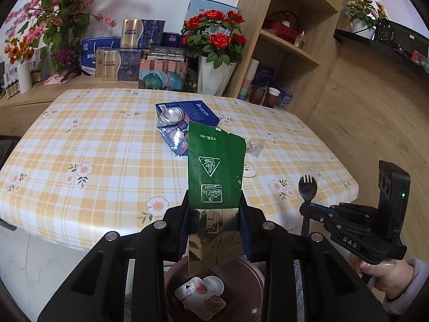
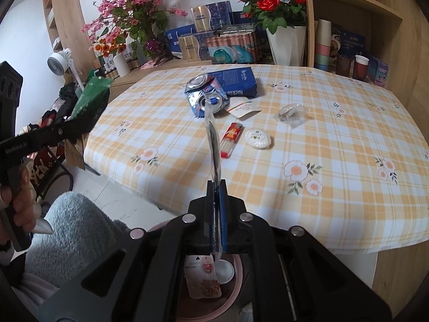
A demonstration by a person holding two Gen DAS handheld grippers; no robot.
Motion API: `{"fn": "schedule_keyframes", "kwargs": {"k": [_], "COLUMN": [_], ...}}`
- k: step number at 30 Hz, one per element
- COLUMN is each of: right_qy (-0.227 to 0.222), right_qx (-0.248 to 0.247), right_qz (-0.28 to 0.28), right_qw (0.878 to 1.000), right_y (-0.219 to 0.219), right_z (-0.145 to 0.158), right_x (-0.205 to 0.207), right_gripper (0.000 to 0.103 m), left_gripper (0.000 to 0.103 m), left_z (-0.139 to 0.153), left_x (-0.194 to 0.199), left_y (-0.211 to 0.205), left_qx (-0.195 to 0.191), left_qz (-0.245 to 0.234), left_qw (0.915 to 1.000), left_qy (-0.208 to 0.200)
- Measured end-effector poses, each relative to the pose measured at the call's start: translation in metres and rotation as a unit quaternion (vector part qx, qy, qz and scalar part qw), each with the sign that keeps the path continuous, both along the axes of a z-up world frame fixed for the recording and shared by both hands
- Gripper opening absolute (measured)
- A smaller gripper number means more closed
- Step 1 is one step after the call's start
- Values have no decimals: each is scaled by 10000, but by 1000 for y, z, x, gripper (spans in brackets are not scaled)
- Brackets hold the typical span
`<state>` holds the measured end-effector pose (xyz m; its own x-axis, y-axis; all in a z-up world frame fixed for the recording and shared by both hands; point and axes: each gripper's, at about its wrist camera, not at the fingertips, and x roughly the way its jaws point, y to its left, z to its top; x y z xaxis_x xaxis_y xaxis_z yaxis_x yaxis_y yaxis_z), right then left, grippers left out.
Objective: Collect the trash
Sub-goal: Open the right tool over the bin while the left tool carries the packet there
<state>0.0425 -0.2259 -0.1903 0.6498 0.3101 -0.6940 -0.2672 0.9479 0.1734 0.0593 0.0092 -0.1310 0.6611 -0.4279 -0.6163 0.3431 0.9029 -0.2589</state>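
Left tool (image 1: 214, 212) grips one green packet (image 1: 216, 166); right tool (image 2: 218, 187) clamps one spork (image 2: 213, 139).

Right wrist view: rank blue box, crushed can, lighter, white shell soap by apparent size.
1. blue box
2. crushed can, close to the box and partly overlapping it, so that order is shaky
3. lighter
4. white shell soap, about the lighter's area; not confidently separable

All lie at similar depth on the table.
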Motion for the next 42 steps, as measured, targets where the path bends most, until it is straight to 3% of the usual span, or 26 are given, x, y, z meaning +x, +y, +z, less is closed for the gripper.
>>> {"fn": "schedule_keyframes", "kwargs": {"k": [22, 34, 35, 37, 39, 41, 42], "right_qy": [229, 446, 454, 438, 386, 300, 247], "right_qx": [-5, 25, 42, 120, 87, 44, 37], "right_qz": [364, 592, 602, 638, 629, 557, 515], "right_qw": [9991, 9972, 9971, 9969, 9972, 9980, 9984], "right_y": [23, 36, 36, 37, 39, 37, 36], "right_z": [-12, -25, -25, -25, -24, -21, -19], "right_x": [-28, -26, -26, -27, -28, -27, -27], "right_gripper": [7, 9, 11, 27, 29, 42, 58], "left_gripper": [31, 31, 31, 31, 31, 31, 31], "left_z": [3, -5, -6, -8, -10, -11, -12], "left_x": [-37, -36, -36, -35, -34, -34, -35], "left_y": [25, 26, 25, 25, 25, 24, 23], "left_qx": [-132, -153, -153, -155, -146, -144, -143], "left_qz": [292, 313, 308, 301, 292, 280, 269], "left_qw": [9995, 9994, 9994, 9993, 9994, 9994, 9994], "left_qy": [-3, 89, 104, 132, 147, 161, 165]}}
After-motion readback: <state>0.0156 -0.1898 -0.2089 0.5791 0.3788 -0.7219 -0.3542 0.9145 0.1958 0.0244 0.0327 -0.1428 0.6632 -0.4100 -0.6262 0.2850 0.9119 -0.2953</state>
